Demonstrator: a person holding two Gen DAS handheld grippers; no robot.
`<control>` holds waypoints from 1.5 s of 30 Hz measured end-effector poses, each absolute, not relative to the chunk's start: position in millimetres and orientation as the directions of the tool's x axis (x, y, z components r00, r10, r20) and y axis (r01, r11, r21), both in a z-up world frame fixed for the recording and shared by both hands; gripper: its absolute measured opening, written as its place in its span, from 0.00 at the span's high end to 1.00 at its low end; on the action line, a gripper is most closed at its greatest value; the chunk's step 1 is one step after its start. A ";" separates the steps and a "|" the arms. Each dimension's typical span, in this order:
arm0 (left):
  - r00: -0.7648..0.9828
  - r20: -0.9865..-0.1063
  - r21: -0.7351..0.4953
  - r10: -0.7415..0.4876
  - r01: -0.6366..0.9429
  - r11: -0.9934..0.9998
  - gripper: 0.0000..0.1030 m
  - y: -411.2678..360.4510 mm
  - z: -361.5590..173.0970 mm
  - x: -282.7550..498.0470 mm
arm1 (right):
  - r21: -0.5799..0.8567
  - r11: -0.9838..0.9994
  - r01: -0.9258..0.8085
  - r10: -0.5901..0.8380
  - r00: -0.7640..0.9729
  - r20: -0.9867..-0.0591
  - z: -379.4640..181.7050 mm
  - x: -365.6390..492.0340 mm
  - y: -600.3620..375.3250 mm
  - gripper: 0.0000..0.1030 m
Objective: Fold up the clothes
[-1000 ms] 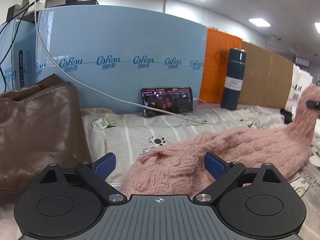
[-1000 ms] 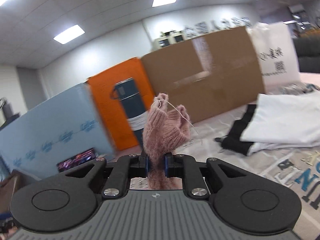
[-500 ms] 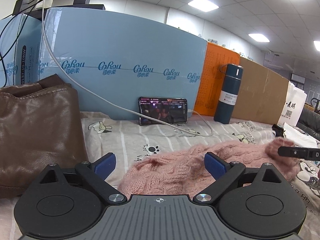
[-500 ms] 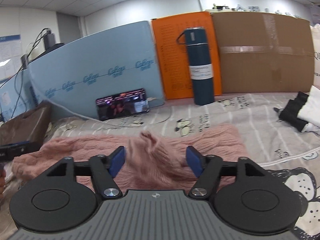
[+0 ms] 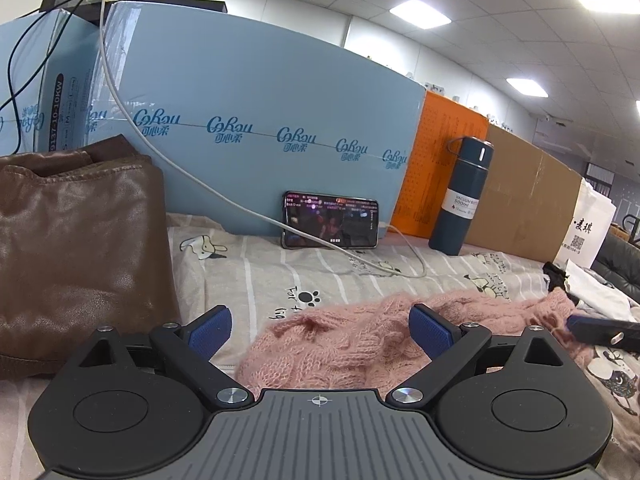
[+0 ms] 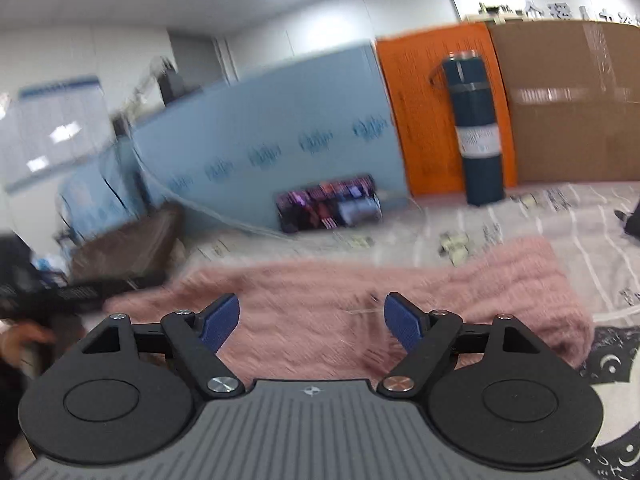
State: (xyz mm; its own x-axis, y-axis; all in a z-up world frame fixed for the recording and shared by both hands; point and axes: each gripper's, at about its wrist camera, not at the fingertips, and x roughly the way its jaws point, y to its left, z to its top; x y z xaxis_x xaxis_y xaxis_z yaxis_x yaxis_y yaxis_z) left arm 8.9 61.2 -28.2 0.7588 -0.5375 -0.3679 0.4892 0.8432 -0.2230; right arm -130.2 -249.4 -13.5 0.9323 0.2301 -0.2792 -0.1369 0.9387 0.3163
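A pink cable-knit sweater lies in a long bunched heap on the patterned bedsheet. It also shows in the right wrist view, spread wide under my right gripper. My left gripper is open and empty, just above the sweater's left end. My right gripper is open and empty, low over the middle of the sweater. A tip of the right gripper shows in the left wrist view at the sweater's right end. The right wrist view is blurred by motion.
A brown leather garment lies at the left. A phone leans on blue packaging with a white cable. A dark blue flask, orange board, cardboard box and white bag stand behind.
My right gripper let go of the pink sweater's sleeve, opened, and came down over the sweater. The raised sleeve dropped flat. My left gripper stayed open and barely moved.
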 end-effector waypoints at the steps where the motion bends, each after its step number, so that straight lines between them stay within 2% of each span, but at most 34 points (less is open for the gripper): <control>1: 0.757 -0.369 -0.229 -0.538 0.487 0.843 0.05 61.8 -28.3 9.3 | 0.336 0.934 -0.120 0.212 0.945 -0.251 -10.3 -135.3 -254.8 0.23; 4: 0.750 -0.377 -0.238 -0.543 0.488 0.840 0.05 62.0 -28.8 9.6 | 0.372 0.928 0.021 0.063 0.975 -0.211 -7.5 -145.3 -277.1 0.22; 9: 0.747 -0.398 -0.234 -0.532 0.478 0.846 0.05 60.1 -30.2 8.2 | 0.452 0.823 0.344 -0.227 0.929 -0.292 -22.2 -150.6 -325.2 0.16; 11: 0.749 -0.409 -0.229 -0.522 0.469 0.853 0.05 59.5 -31.2 8.2 | 0.486 0.795 0.363 -0.213 0.917 -0.337 -30.2 -146.3 -338.5 0.14; 18: 0.738 -0.442 -0.228 -0.510 0.457 0.860 0.05 58.2 -35.5 11.8 | 0.550 0.756 0.354 -0.088 0.889 -0.450 -55.3 -115.9 -345.7 0.15; 20: 0.732 -0.447 -0.231 -0.515 0.461 0.857 0.05 57.7 -36.6 12.2 | 0.548 0.758 0.354 -0.077 0.883 -0.463 -57.3 -112.0 -344.0 0.19; 21: 0.728 -0.448 -0.232 -0.518 0.465 0.854 0.05 57.5 -37.1 12.3 | 0.544 0.762 0.351 -0.074 0.882 -0.465 -56.8 -111.6 -342.3 0.30; 22: 0.724 -0.451 -0.234 -0.522 0.468 0.852 0.05 57.1 -37.6 12.7 | 0.542 0.769 0.339 -0.065 0.885 -0.461 -56.8 -111.7 -339.9 0.46; 25: 0.712 -0.459 -0.240 -0.531 0.477 0.846 0.05 55.7 -39.3 13.9 | 0.483 0.826 0.291 -0.074 0.905 -0.419 -49.9 -116.7 -327.1 0.70; 32: 0.696 -0.444 -0.246 -0.564 0.511 0.824 0.05 53.5 -38.1 11.0 | 0.355 0.910 0.215 -0.128 0.959 -0.253 -16.4 -138.9 -315.7 0.79; 36: 0.686 -0.414 -0.244 -0.598 0.549 0.799 0.05 52.0 -34.0 5.9 | 0.342 0.888 0.307 -0.228 0.940 -0.253 -9.1 -145.8 -338.1 0.80; 39: 0.686 -0.421 -0.221 -0.594 0.557 0.801 0.05 48.5 -33.9 4.4 | 0.209 0.891 0.403 -0.343 0.899 -0.273 -11.8 -143.7 -338.2 0.80; 42: 0.704 -0.441 -0.187 -0.557 0.535 0.824 0.05 45.2 -34.9 5.5 | 0.087 0.904 0.418 -0.379 0.881 -0.283 -17.3 -138.6 -323.4 0.80; 45: 0.715 -0.496 -0.139 -0.493 0.495 0.858 0.05 39.9 -39.4 10.5 | 0.024 0.925 0.380 -0.364 0.900 -0.238 -14.1 -137.9 -300.0 0.80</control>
State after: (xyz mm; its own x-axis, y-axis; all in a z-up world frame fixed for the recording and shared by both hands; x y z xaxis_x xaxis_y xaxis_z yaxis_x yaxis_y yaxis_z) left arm 10.5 39.9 -39.4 0.7146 -0.4929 -0.4963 0.4950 0.8577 -0.1390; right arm -137.9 -300.0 -14.1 0.9005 -0.3638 -0.2382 0.3799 0.9247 0.0237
